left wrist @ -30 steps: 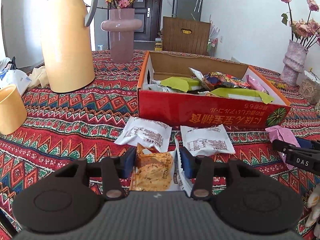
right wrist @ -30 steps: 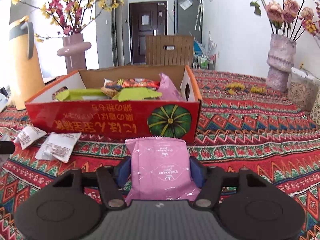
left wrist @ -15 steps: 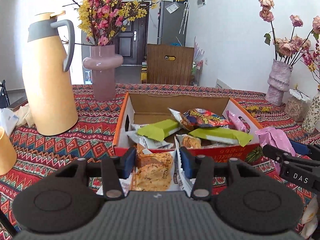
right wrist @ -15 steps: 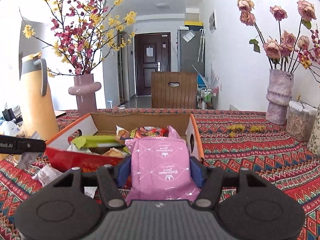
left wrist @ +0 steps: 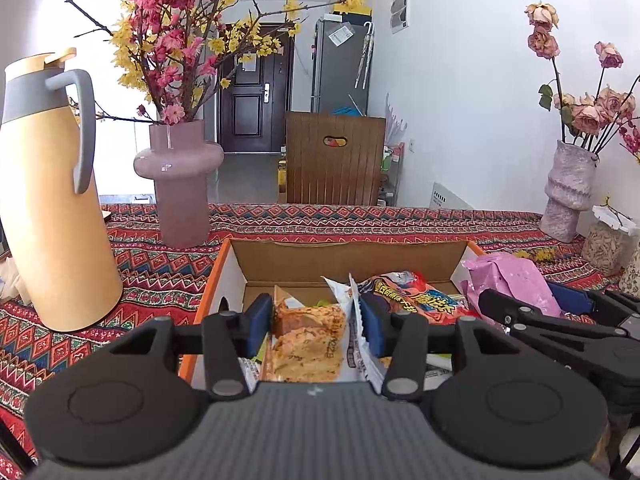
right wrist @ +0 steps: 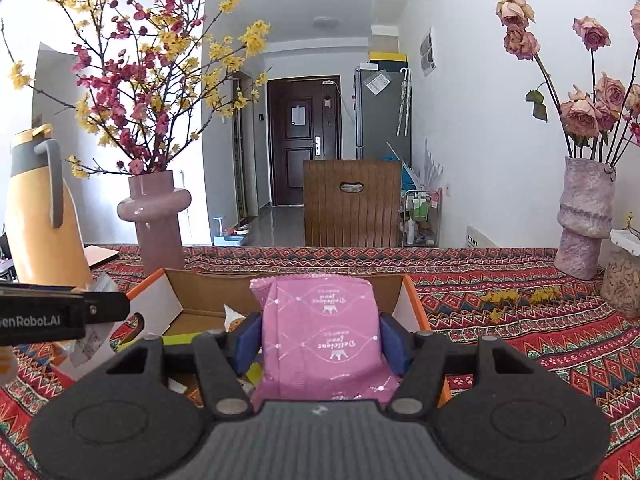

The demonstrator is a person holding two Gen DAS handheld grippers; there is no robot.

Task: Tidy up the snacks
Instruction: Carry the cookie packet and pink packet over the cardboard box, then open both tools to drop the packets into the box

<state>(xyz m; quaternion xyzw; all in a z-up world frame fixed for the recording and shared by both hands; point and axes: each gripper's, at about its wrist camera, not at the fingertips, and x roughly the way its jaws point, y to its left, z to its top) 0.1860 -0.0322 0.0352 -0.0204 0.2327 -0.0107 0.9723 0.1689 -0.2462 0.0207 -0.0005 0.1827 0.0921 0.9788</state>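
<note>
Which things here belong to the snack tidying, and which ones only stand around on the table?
Part of the job:
- cardboard box with snacks inside
- orange snack packet in the left gripper
- pink snack packet in the right gripper

Just standing about:
- yellow jug
- pink vase
- rose vase
- wooden chair

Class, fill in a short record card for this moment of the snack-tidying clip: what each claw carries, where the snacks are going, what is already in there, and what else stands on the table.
left claw: shut on a clear-wrapped orange pastry packet
right claw: shut on a pink snack packet
container: open cardboard box, orange-edged, ahead of both claws
already in box: red-orange crisp bag
table cover: red patterned cloth
also on table: yellow thermos jug, pink vase, grey-pink rose vase
</note>
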